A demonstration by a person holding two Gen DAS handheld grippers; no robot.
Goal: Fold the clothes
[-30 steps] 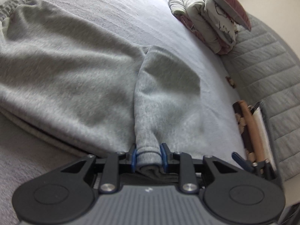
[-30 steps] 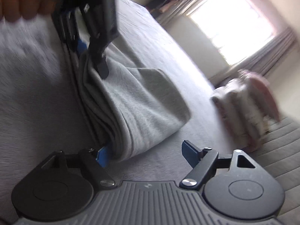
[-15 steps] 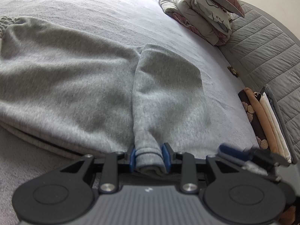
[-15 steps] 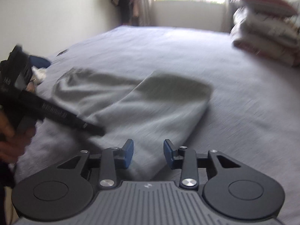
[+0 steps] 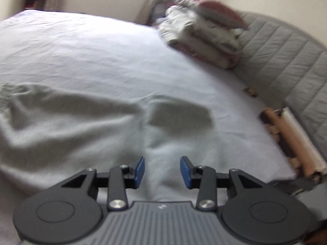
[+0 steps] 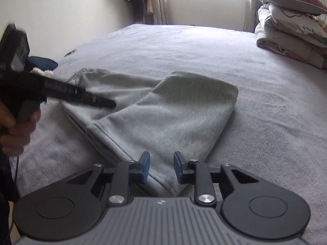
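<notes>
Now both claws are apart, the left gripper [image 5: 162, 169] above the gray pants [image 6: 167, 114] and the right gripper [image 6: 161, 168] around their hem.

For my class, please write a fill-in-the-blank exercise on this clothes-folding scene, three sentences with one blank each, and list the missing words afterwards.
1. The soft grey fleece garment lies on a pale grey ____.
2. The left gripper has its blue-padded jaws ____, holding nothing.
3. The right gripper has the garment's hemmed edge running ____ its open jaws.

Missing words: bed; open; between
</notes>
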